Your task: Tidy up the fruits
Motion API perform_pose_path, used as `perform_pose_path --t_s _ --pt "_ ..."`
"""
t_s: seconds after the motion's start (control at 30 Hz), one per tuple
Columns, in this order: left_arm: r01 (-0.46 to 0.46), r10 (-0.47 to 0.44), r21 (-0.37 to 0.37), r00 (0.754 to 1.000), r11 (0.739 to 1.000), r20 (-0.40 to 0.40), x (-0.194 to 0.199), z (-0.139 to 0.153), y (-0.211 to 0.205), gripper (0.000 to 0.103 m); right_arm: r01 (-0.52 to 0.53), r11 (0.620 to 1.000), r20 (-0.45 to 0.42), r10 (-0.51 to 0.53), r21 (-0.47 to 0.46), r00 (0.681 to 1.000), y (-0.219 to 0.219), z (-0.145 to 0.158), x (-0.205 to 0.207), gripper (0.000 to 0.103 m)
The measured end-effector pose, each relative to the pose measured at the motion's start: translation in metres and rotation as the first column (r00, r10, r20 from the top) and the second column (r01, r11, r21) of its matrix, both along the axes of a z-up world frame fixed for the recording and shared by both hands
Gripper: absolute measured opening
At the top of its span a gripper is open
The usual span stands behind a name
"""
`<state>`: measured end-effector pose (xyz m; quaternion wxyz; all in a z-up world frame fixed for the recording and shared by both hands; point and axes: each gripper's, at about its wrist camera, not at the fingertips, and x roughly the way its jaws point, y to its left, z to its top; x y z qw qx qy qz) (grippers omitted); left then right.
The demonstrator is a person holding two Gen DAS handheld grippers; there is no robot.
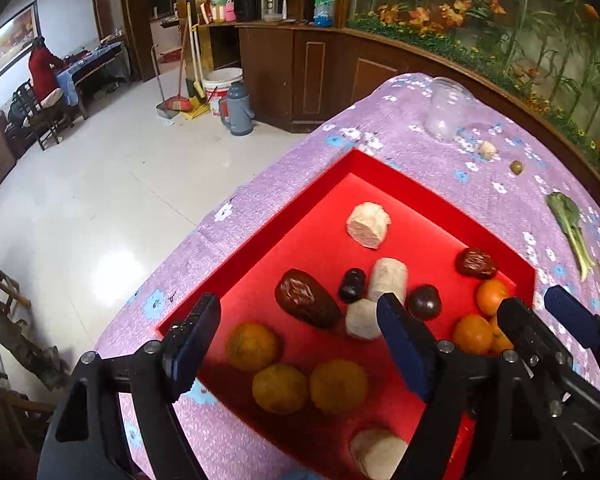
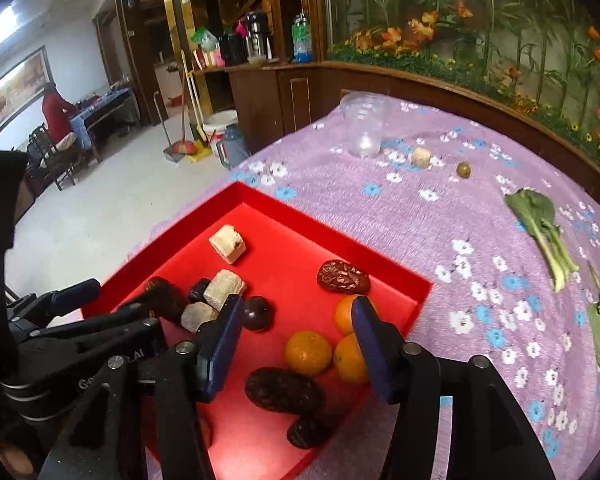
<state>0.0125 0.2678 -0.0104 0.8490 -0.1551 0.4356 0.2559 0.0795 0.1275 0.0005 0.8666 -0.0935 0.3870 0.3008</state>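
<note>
Both tools hang over the red tray (image 2: 388,268) with nothing between their pads: the left gripper (image 1: 300,344) stands wide apart above the tray's near-left part, and the right gripper (image 2: 296,344) is spread about as wide over its near-right corner. The likeliest trouble is crowding. The two tools sit side by side, the right one's fingers showing just beside the left's in the left wrist view, so a reach toward the middle of the tray could knock one against the other. The fruit is also packed close: three bright oranges (image 2: 309,353) lie touching each other directly under the right gripper, and a pad coming down on one may shove its neighbours or roll them into the dark date (image 2: 285,390) just beside them. Under the left gripper lie three duller, yellowish citrus fruits (image 1: 338,386), with a large wrinkled date (image 1: 306,298) and pale cut chunks (image 1: 388,282) just beyond its right pad; a closing finger could catch a chunk instead of a fruit. Outside the tray, well apart on the purple floral cloth (image 2: 440,216), sit a small green fruit (image 2: 463,169), one more pale chunk (image 2: 421,157), a clear jar (image 2: 365,128) and leafy greens (image 2: 540,220). Reaching the green fruit means passing near the jar, which could tip.
</note>
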Motion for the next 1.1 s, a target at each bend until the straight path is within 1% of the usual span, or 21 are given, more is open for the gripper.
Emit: perform_pose_path --t_s 0.1,0.17,0.2,0.23,0.33,0.4,0.47,0.6,0.87,1.1 --pt "0.009 -0.009 0.014 1.0 1.0 0.011 -0.012 0.007 -0.01 0.08 0.007 1.0 0.015 -0.007 0.027 1.0 -0.014 0.008 -0.009 0.076" --pt "0.009 -0.009 0.019 0.999 1.0 0.034 -0.025 0.011 -0.018 0.081 0.001 0.998 0.02 -0.002 0.068 1.0 -0.027 0.014 -0.019 0.095" --pt "0.004 -0.005 0.022 0.999 1.0 0.038 -0.03 0.011 -0.02 0.086 -0.009 0.997 0.028 0.007 0.074 1.0 -0.032 0.016 -0.024 0.1" --pt "0.003 -0.004 0.016 0.999 1.0 0.048 -0.038 0.012 -0.024 0.089 -0.017 0.997 0.035 0.014 0.076 0.999 -0.038 0.017 -0.028 0.103" --pt "0.007 -0.008 0.013 0.997 1.0 0.078 -0.056 0.014 -0.035 0.09 -0.06 0.994 0.057 0.055 0.087 0.997 -0.056 0.021 -0.047 0.103" --pt "0.023 -0.023 0.009 0.996 1.0 0.085 -0.065 0.015 -0.043 0.091 -0.094 0.993 0.077 0.088 0.069 0.993 -0.065 0.022 -0.06 0.103" --pt "0.032 -0.033 0.014 0.996 0.999 0.085 -0.07 0.015 -0.049 0.092 -0.124 0.991 0.095 0.118 0.053 0.988 -0.074 0.021 -0.073 0.103" --pt "0.031 -0.032 0.004 0.996 1.0 0.081 -0.074 0.012 -0.056 0.093 -0.147 0.988 0.113 0.141 0.046 0.984 -0.089 0.021 -0.091 0.103" --pt "0.031 -0.031 0.005 0.998 1.0 0.049 -0.073 0.007 -0.063 0.093 -0.169 0.985 0.134 0.164 0.025 0.977 -0.09 0.022 -0.102 0.103" --pt "0.025 -0.025 0.001 0.999 1.0 0.033 -0.072 0.003 -0.061 0.093 -0.175 0.984 0.129 0.17 0.028 0.977 -0.086 0.018 -0.1 0.103"
